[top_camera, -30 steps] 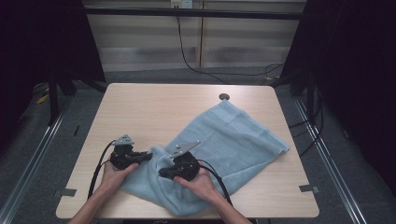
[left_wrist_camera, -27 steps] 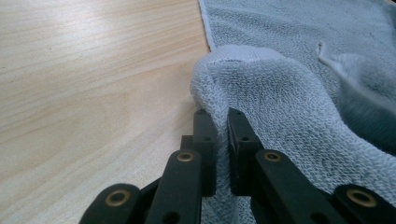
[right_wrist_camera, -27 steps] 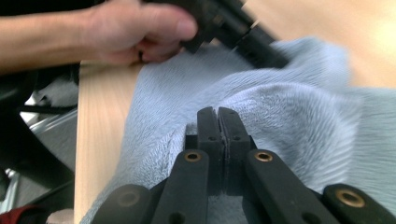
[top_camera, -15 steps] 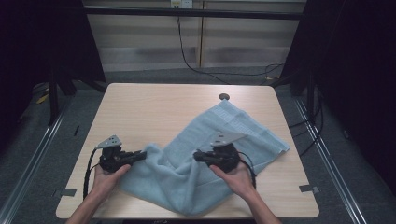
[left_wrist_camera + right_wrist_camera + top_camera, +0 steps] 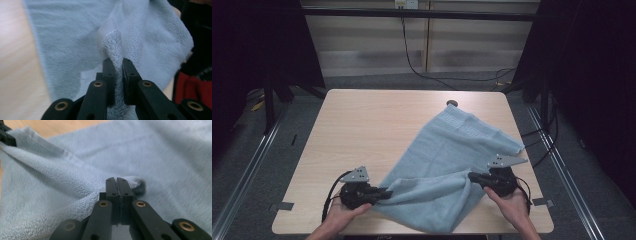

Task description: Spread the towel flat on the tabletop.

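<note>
While my left claw (image 5: 384, 193), its jaws just easing apart, pinched the light-blue terry towel (image 5: 447, 165) at lower left, my right claw (image 5: 472, 176) clenched its edge at lower right.

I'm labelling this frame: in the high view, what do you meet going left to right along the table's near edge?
left gripper → blue towel → right gripper

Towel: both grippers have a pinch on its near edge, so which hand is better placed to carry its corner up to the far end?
Right, probably. The right gripper is shut tight on the towel, directly below its far end, so the carry looks short. The left gripper grips a thicker bunch and would cross over.
</note>
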{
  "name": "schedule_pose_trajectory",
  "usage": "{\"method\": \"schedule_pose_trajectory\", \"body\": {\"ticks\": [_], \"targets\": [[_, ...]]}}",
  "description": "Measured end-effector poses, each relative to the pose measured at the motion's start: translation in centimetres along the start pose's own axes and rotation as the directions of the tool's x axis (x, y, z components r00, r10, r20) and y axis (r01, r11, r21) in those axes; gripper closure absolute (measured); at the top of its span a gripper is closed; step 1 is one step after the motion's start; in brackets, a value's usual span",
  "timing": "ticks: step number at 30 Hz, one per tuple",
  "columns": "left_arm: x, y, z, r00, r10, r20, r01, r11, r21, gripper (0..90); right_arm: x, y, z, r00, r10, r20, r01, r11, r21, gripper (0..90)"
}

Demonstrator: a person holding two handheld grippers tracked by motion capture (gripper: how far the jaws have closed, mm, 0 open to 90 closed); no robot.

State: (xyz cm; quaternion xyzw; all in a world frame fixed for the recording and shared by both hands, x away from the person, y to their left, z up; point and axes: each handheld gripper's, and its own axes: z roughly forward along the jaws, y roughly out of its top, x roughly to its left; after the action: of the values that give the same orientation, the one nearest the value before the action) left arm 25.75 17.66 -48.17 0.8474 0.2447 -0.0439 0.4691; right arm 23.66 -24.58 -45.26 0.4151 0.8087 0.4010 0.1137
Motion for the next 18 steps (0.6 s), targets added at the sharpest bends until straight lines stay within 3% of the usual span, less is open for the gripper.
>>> {"method": "schedule_pose_trajectory", "body": {"ticks": [1,4,6,8,11,13,15,16,17,18], "targets": [[-0.2,-0.2,0.0,0.9999,0.008,0.01,-0.008,0.9999,0.008,79.2,0.5,-1.1,-0.1,0.9997,-0.021,-0.014,0.022,0.999,0.029,89.2],[-0.6,-1.0,-0.2,0.9996,-0.01,0.025,0.009,0.9995,0.03,76.6,0.9,-2.0,-0.3,0.9997,-0.011,-0.021,0.011,0.999,0.042,88.3],[-0.8,-1.2,-0.5,0.9996,0.008,0.027,-0.009,0.9993,0.037,73.3,1.1,-2.6,-0.9,0.9996,-0.001,-0.028,0.001,1.0,0.022,84.9],[-0.7,-1.1,-0.8,0.9993,-0.005,0.037,0.004,0.9997,0.024,68.0,1.1,-2.6,-1.5,0.9994,0.015,-0.03,-0.016,1.0,-0.02,80.0],[-0.4,-0.3,-1.4,0.9982,0.006,0.059,-0.004,0.9996,-0.027,66.0,0.5,-1.4,-2.0,0.9995,0.022,-0.021,-0.024,0.997,-0.074,69.7],[-0.3,0.1,-1.5,0.9983,0.003,0.058,-0.001,0.9992,-0.041,66.3,0.4,-1.1,-2.0,0.9996,0.021,-0.02,-0.022,0.996,-0.082,68.2],[-0.2,0.9,-1.7,0.9984,0.013,0.054,-0.01,0.9976,-0.068,68.1,0.1,-0.2,-1.3,0.9993,0.021,-0.032,-0.024,0.996,-0.09,64.2],[0.1,1.5,-1.8,0.9988,0.014,0.048,-0.009,0.9954,-0.095,70.7,-0.1,0.1,0.0,1.0,0.005,-0.003,-0.005,0.999,-0.044,59.2],[0.1,1.5,-1.8,0.9988,0.014,0.048,-0.009,0.9954,-0.095,70.6,-0.1,0.1,0.0,1.0,0.005,-0.003,-0.005,0.999,-0.044,59.2],[0.5,1.8,-1.9,0.9993,0.016,0.034,-0.012,0.9936,-0.112,69.7,-0.7,0.0,1.6,0.9994,0.027,0.021,-0.027,1.0,-0.005,54.9]]}}
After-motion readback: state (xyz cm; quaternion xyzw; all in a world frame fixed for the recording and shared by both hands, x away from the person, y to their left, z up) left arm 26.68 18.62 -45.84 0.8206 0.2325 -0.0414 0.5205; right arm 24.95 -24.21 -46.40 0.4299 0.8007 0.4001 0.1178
